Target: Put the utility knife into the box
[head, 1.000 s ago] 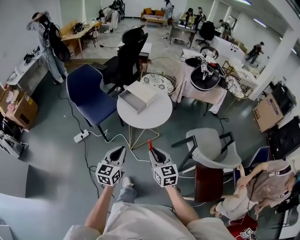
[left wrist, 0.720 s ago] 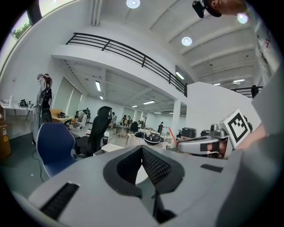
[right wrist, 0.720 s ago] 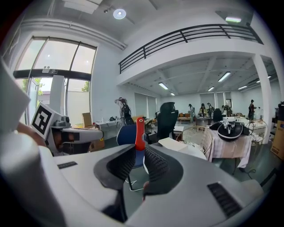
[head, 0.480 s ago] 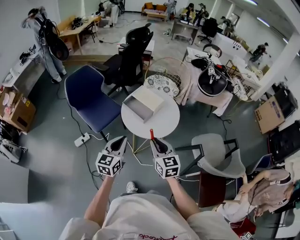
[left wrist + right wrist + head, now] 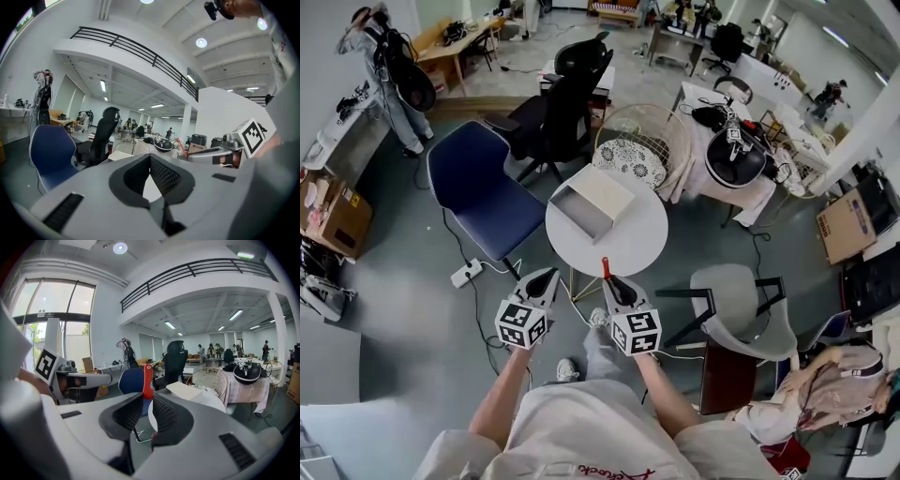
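Note:
A red utility knife (image 5: pixel 604 267) sticks up and forward out of my right gripper (image 5: pixel 609 279), which is shut on its handle. In the right gripper view the knife (image 5: pixel 147 380) rises between the dark pads. My left gripper (image 5: pixel 550 275) is level with it on the left, shut and empty; its tips meet in the left gripper view (image 5: pixel 150 157). The open white box (image 5: pixel 595 200) lies on the round white table (image 5: pixel 652 248) just ahead of both grippers, and it shows past the knife in the right gripper view (image 5: pixel 187 391).
A blue chair (image 5: pixel 478 192) and a black office chair (image 5: pixel 567 103) stand left of and behind the table. A wire basket chair (image 5: pixel 642 141) is at its back, a grey chair (image 5: pixel 741 309) on the right. A power strip (image 5: pixel 467 273) and cables lie on the floor.
Both grippers have travelled forward with the person toward the round table; the table and box now sit nearer. The knife stays gripped in the right gripper.

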Motion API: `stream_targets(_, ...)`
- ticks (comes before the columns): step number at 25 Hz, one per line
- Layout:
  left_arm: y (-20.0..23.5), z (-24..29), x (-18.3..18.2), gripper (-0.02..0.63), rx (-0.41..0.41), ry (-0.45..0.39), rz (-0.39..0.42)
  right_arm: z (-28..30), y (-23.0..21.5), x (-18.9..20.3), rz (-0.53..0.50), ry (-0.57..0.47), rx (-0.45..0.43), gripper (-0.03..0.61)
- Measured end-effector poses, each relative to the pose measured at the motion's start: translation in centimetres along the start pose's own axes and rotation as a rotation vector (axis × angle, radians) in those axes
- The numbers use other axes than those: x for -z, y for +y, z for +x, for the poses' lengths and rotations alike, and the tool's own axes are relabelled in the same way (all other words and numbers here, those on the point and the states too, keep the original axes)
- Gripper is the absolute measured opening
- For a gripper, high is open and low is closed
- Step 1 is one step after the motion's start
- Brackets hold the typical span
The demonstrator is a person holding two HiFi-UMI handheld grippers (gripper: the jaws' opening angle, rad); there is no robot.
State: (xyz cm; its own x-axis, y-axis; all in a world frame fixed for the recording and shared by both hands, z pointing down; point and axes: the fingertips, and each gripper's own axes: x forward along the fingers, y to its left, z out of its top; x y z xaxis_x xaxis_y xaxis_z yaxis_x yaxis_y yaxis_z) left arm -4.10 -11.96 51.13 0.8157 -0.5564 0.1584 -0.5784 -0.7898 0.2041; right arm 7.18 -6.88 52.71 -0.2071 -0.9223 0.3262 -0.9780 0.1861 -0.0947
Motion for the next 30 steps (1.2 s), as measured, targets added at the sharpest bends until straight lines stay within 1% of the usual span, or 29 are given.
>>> stream_targets(6, 2.8, 3.0, -0.6, 0.011, -0.033, 0.006, 0.006, 4.2, -1.6, -1.0, 0.005, 0.002, -0.035, 0.071)
stream_targets(14, 7.2, 9.5, -1.0, 0.011, -0.073, 0.04, -0.021, 11.8, -6.2, -2.8, 0.017, 0.024, -0.077, 0.071)
stream_targets(21, 10.8, 15.1, -4.1, 0.011, -0.104, 0.028, -0.024, 17.7, -9.4, -6.0, 0.012, 0.028, -0.119, 0.071)
stream_targets(30, 14.9, 20.2, -5.9, 0.011, -0.136, 0.021, -0.017, 23.9, -12.8, -9.0, 0.004, 0.008, -0.147, 0.071)
